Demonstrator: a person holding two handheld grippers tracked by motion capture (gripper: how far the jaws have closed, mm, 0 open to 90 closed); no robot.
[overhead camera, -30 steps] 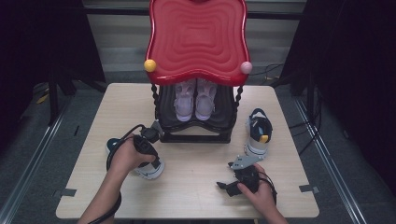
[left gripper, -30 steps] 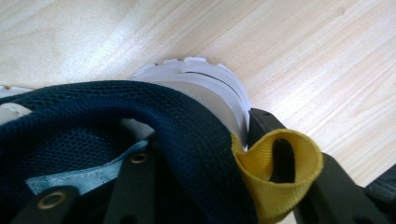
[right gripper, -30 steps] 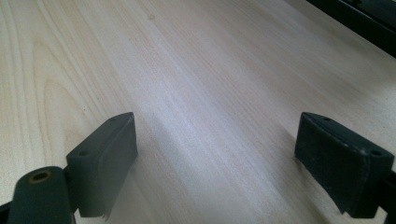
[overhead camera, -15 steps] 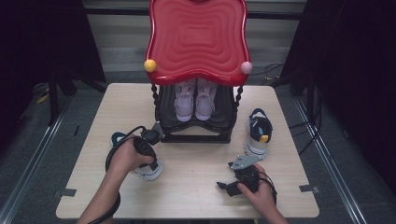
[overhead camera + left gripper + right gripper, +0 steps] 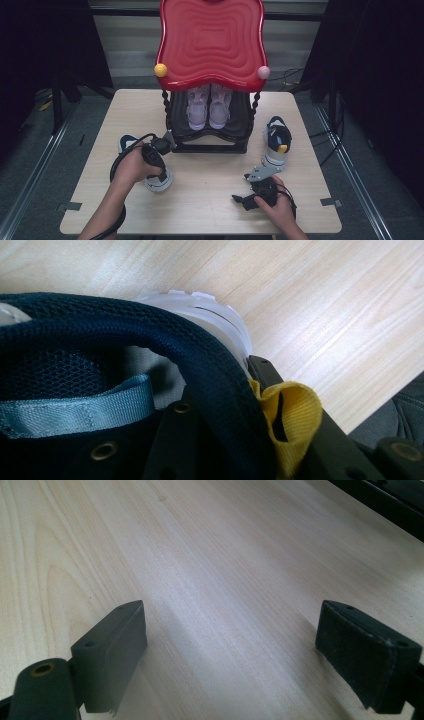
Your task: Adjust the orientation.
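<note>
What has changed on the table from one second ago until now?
The left gripper has just been closing its jaws and is now shut on the collar of the navy shoe; its hand hardly shifted. The right gripper stayed open over the table. The second shoe and the red rack stayed as they were.

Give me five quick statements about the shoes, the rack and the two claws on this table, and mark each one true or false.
1. The left claw is shut on the navy sneaker's collar. True.
2. The right claw holds a shoe. False: its jaws stand open over bare table.
3. A pair of pale lilac sneakers sits in the black rack under the red top. True.
4. The sneaker with the yellow heel tab lies left of the rack. False: it lies to the right.
5. Both balls on the red top are yellow. False: one yellow, one pink.
</note>
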